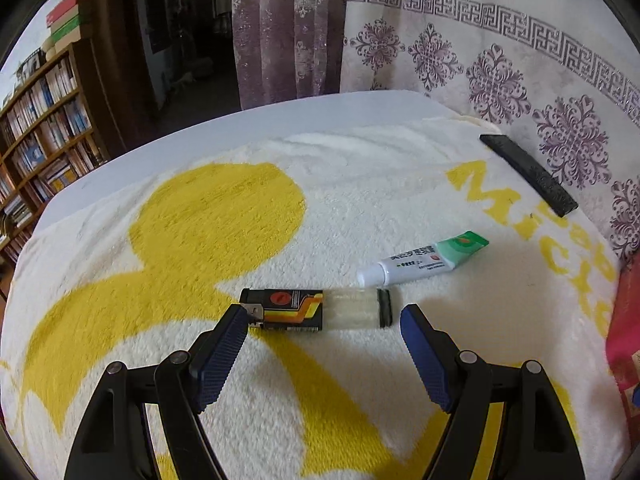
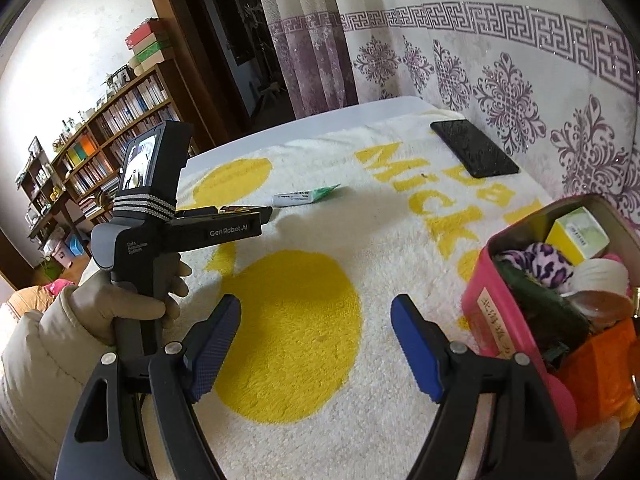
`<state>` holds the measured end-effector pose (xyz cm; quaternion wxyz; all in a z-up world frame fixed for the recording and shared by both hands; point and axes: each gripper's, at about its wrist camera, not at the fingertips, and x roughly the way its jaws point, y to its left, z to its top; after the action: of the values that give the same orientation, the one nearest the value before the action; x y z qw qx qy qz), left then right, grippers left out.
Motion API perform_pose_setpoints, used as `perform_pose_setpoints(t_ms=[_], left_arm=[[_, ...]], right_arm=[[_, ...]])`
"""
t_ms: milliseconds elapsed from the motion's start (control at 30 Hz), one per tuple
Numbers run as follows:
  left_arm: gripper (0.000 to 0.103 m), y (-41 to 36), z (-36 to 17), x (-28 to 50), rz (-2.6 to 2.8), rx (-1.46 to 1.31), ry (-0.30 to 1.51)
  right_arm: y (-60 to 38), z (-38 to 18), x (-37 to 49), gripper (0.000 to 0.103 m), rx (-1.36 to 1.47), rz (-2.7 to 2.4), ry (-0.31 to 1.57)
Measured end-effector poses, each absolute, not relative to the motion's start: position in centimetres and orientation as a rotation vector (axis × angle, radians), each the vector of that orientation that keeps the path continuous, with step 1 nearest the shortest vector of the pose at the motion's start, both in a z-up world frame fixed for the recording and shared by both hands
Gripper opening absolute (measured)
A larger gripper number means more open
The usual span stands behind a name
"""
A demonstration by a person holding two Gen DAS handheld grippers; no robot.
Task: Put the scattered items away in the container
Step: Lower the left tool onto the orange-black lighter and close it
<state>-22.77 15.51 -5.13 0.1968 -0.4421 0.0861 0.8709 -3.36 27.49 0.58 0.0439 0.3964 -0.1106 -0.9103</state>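
A lighter (image 1: 316,311) with a black-and-orange label and a clear end lies crosswise on the white and yellow blanket (image 1: 360,200). My left gripper (image 1: 324,316) is open just in front of it, and the left fingertip overlaps the lighter's metal head. A white and green tube (image 1: 424,263) lies just behind the lighter, also visible from the right wrist as the tube (image 2: 306,196). My right gripper (image 2: 316,308) hangs open over a yellow patch, holding nothing. The pink container (image 2: 500,308) sits to its right, full of several items.
A flat black slab (image 2: 474,148) lies at the blanket's far right by the patterned curtain (image 1: 520,80). A person's gloved hand (image 2: 132,300) holds the left gripper's handle. A bookshelf (image 1: 44,132) stands beyond the bed's left edge.
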Motion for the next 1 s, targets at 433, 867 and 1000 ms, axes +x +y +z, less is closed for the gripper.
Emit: perform_pose_setpoints(t_ms=[433,867,1000], left_arm=[[0.069,15.7,-5.8,-23.8,2.413,-1.279,0.226],[0.034,11.6,-4.3,-21.5,2.401,-1.281,0.107],[0.034,10.9,-4.2,-21.8,2.367,-1.299,0.027]], right_arm=[[26.8,-0.1,-4.1,0.081,1.238,-2.765,-0.322],[26.1,0.7,-5.9,0.081,1.260,-2.772,-0.377],[25.2,0.8,-5.9,0.081,1.261,-2.772,-0.365]])
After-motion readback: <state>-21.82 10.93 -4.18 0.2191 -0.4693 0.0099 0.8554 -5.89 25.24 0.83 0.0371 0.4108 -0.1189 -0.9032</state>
